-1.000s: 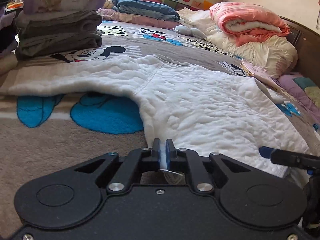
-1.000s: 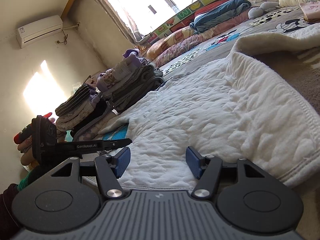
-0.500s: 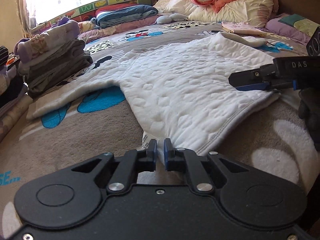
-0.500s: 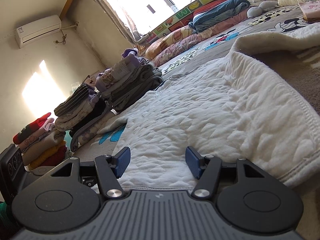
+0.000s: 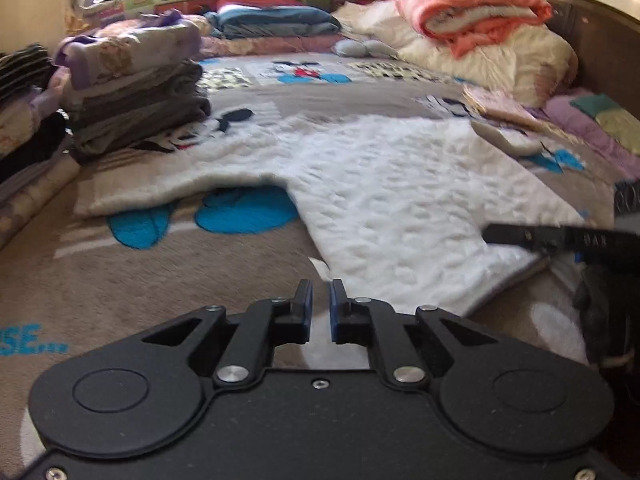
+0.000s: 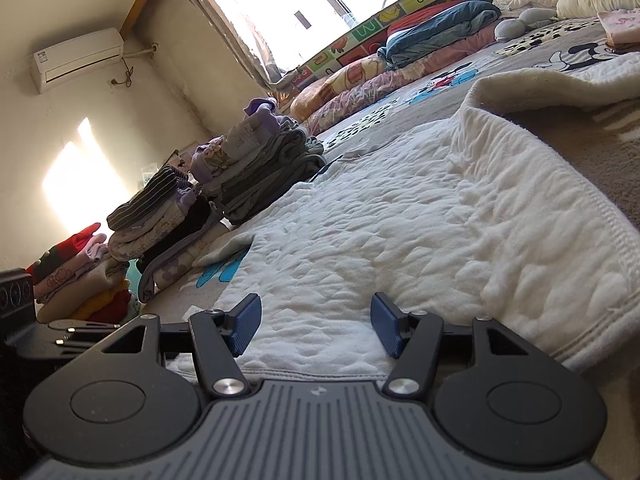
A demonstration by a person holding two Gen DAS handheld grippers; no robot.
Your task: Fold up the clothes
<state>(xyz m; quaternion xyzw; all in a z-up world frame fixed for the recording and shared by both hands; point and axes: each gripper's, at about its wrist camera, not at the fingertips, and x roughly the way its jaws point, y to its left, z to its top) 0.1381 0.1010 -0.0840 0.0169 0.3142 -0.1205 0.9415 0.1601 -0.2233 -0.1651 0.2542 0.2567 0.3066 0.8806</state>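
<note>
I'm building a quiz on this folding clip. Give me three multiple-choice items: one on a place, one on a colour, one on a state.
1. The white garment lies on: A the bedspread B a chair C the floor
2. The rolled blanket near the headboard is: A green B black C orange-pink
3. The right gripper is: A open over the hem B shut on a sock C out of view

A: it is spread flat on the cartoon bedspread. C: its folds are orange-pink. A: its blue fingers stand wide apart.
</note>
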